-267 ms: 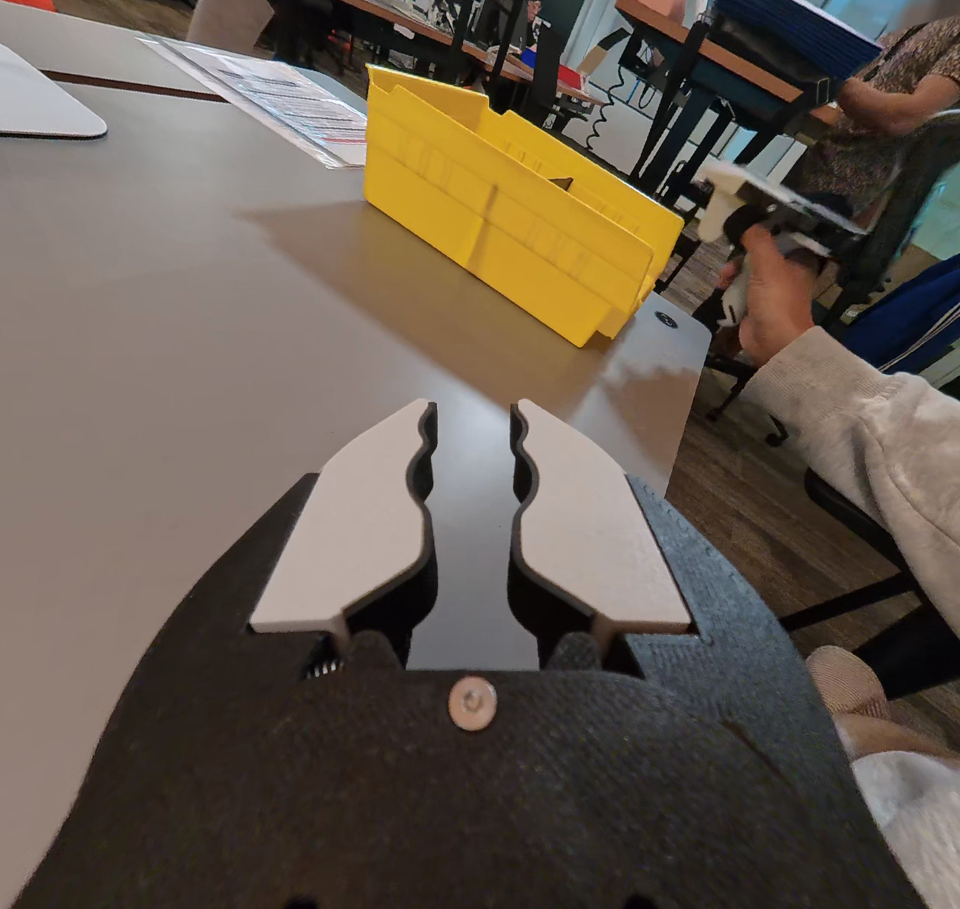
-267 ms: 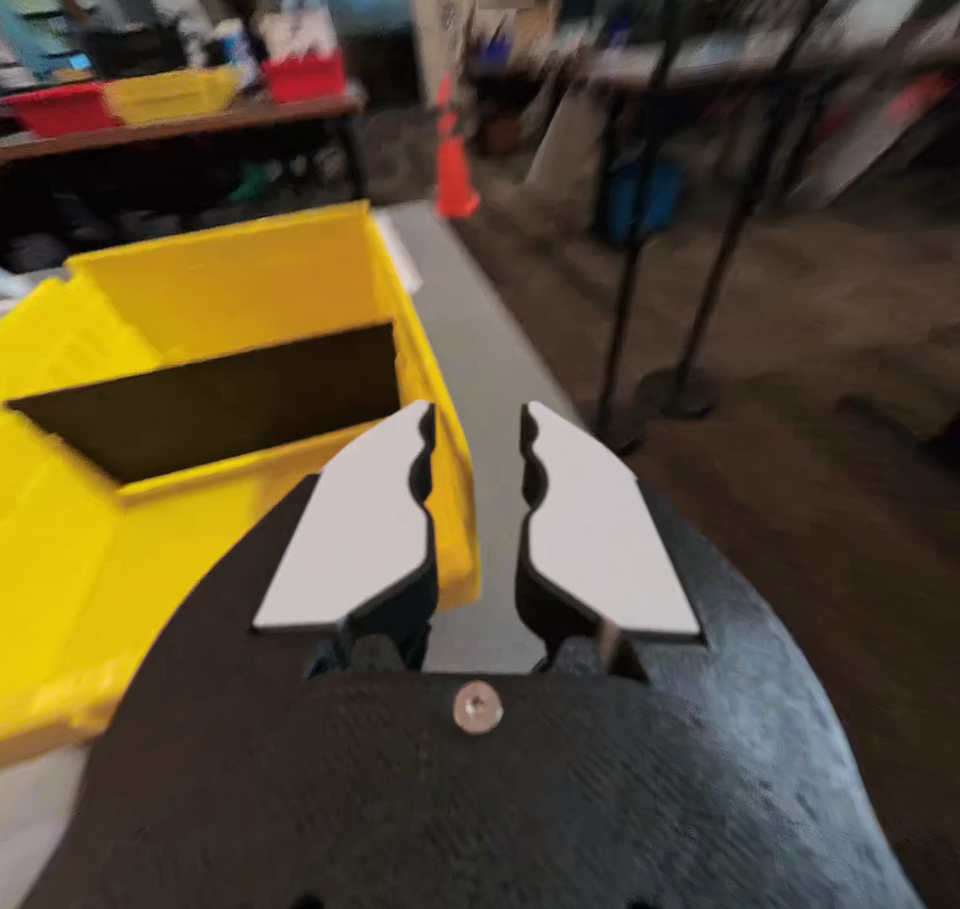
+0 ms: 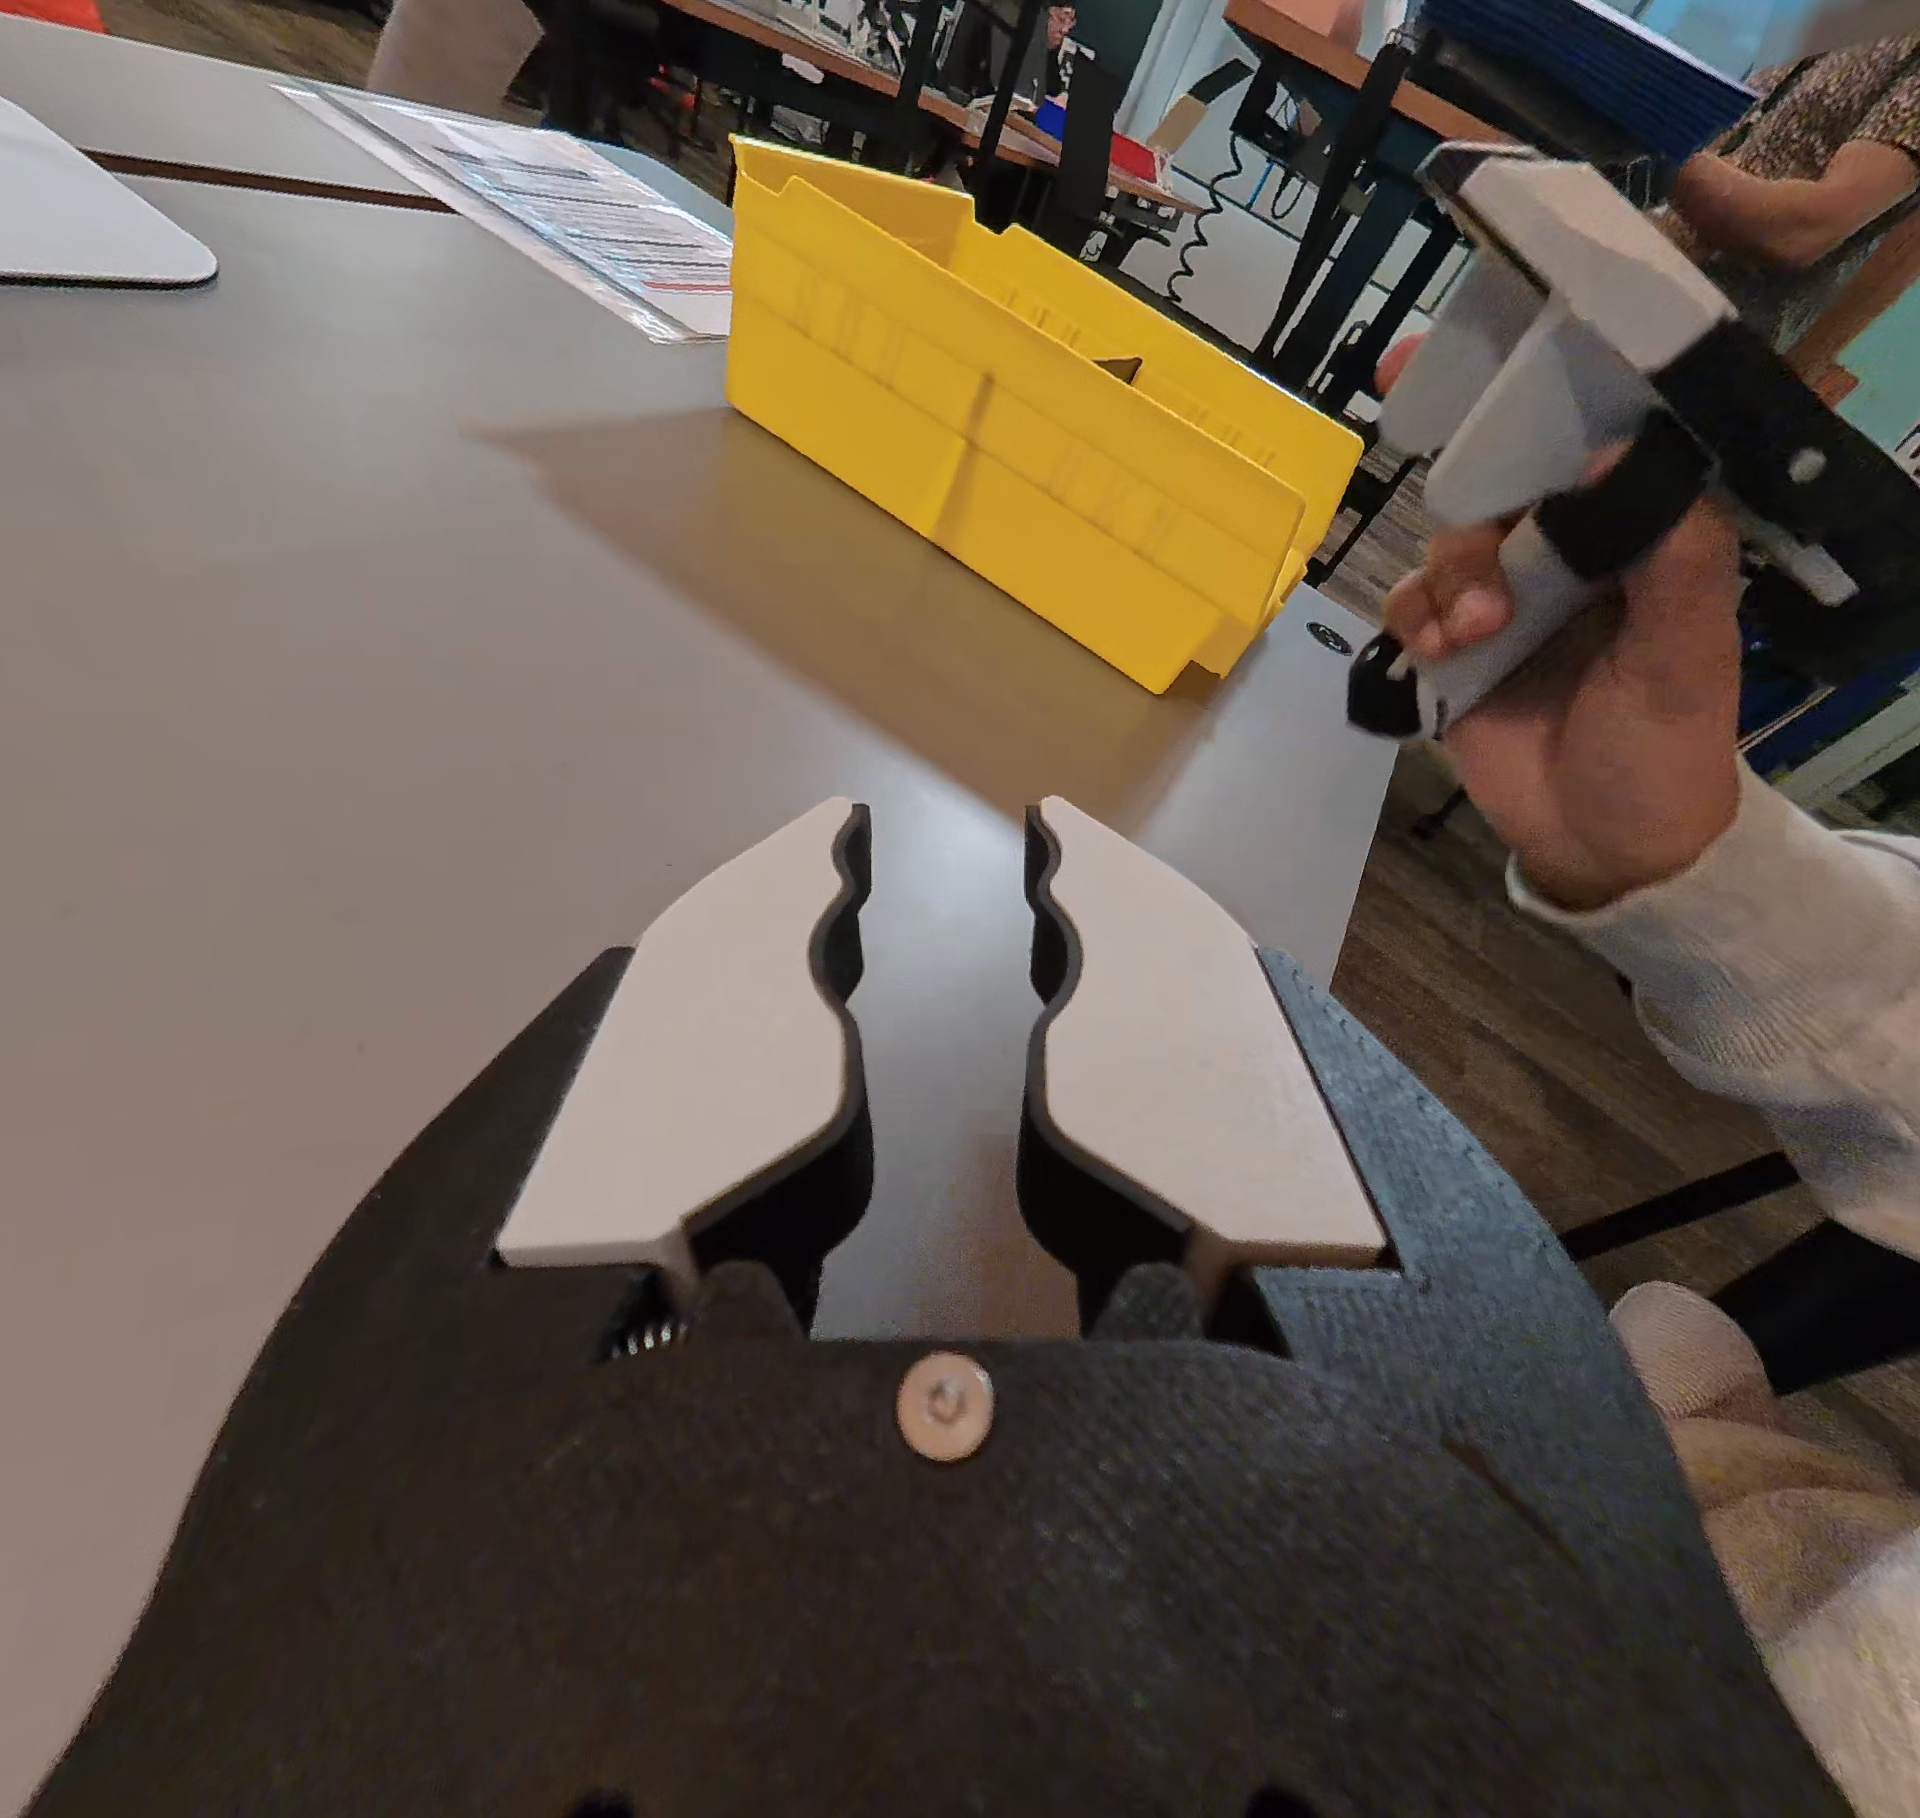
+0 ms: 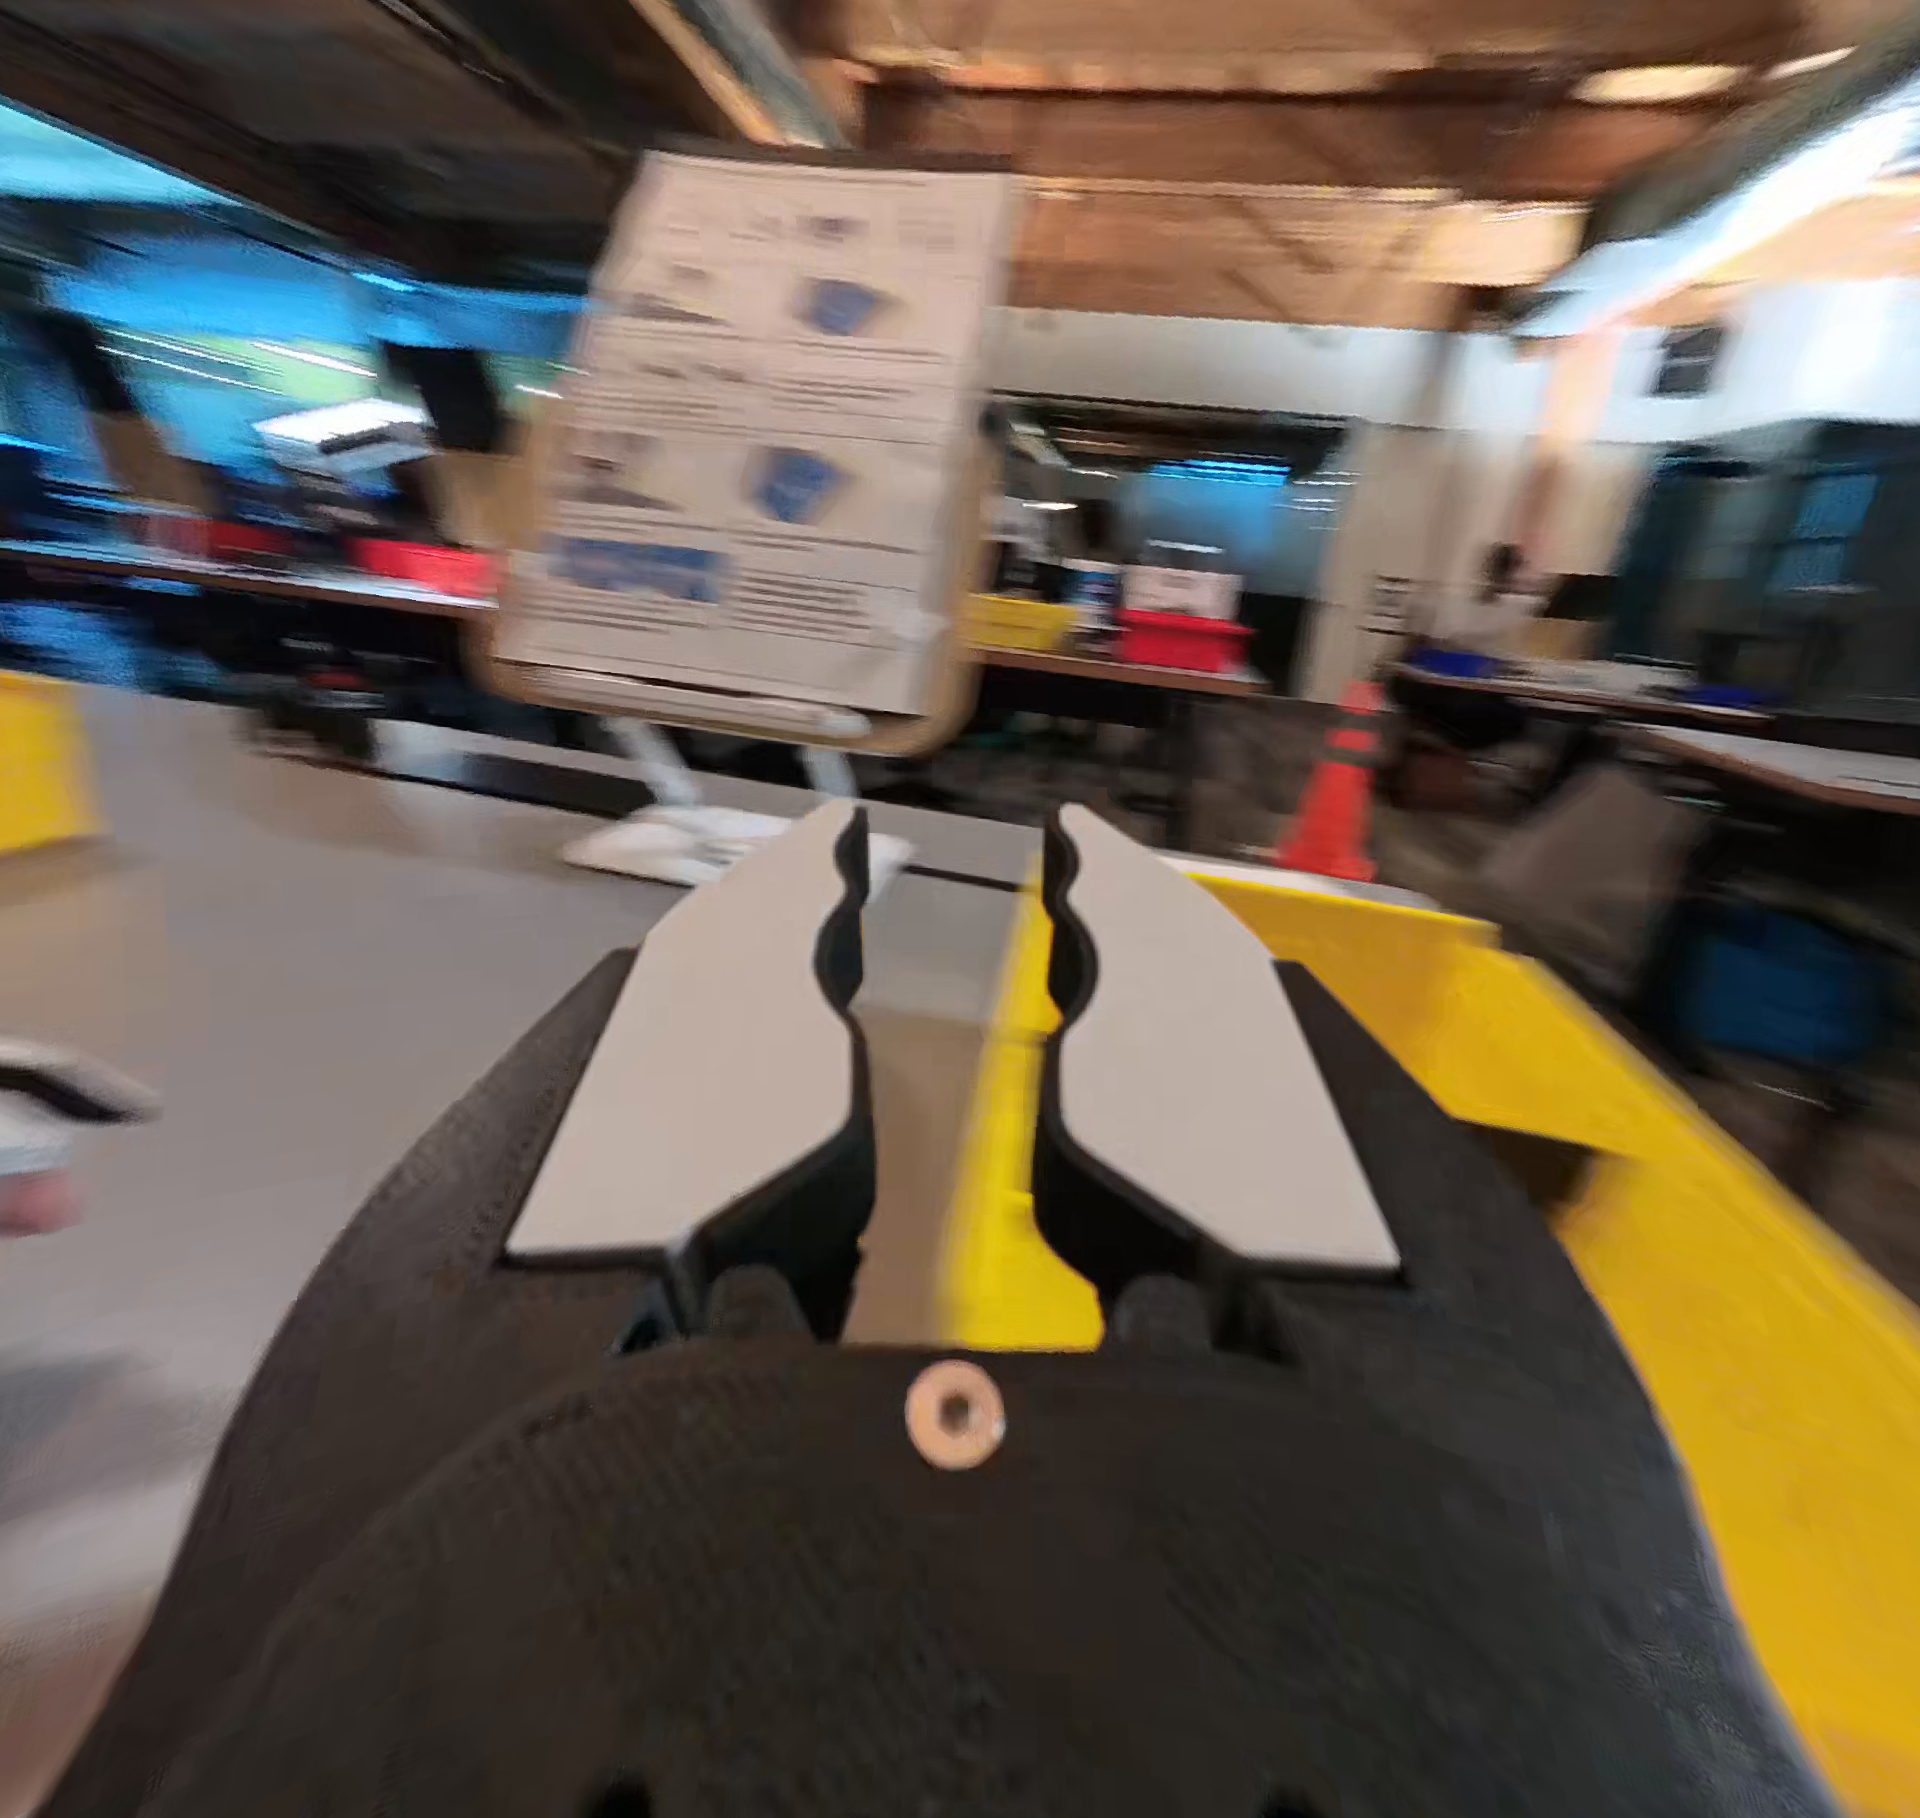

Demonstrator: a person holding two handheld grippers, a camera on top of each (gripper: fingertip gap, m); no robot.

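My left gripper (image 3: pixel 945 812) is open and empty, held low over the grey table (image 3: pixel 312 677). A yellow plastic bin (image 3: pixel 997 418) stands on the table ahead of it, near the far right corner. My right gripper (image 4: pixel 951 818) is open and empty, above the near left edge of the same yellow bin (image 4: pixel 1455 1020). The right wrist view is blurred by motion. In the left wrist view a hand holds the right gripper (image 3: pixel 1538 334) in the air, to the right of the bin and off the table's edge.
A laminated sheet (image 3: pixel 540 199) lies on the table behind the bin. A white stand base (image 3: pixel 83 230) sits at the far left; its board with printed sheets (image 4: pixel 769 459) shows in the right wrist view. Other tables, coloured bins and an orange cone (image 4: pixel 1335 792) stand beyond. The grippers' ends are close to 25 cm from one another.
The right gripper has swung up and turned left, from looking into the bin to facing across the table; in the left wrist view it has come nearer and higher. The left gripper has barely moved.
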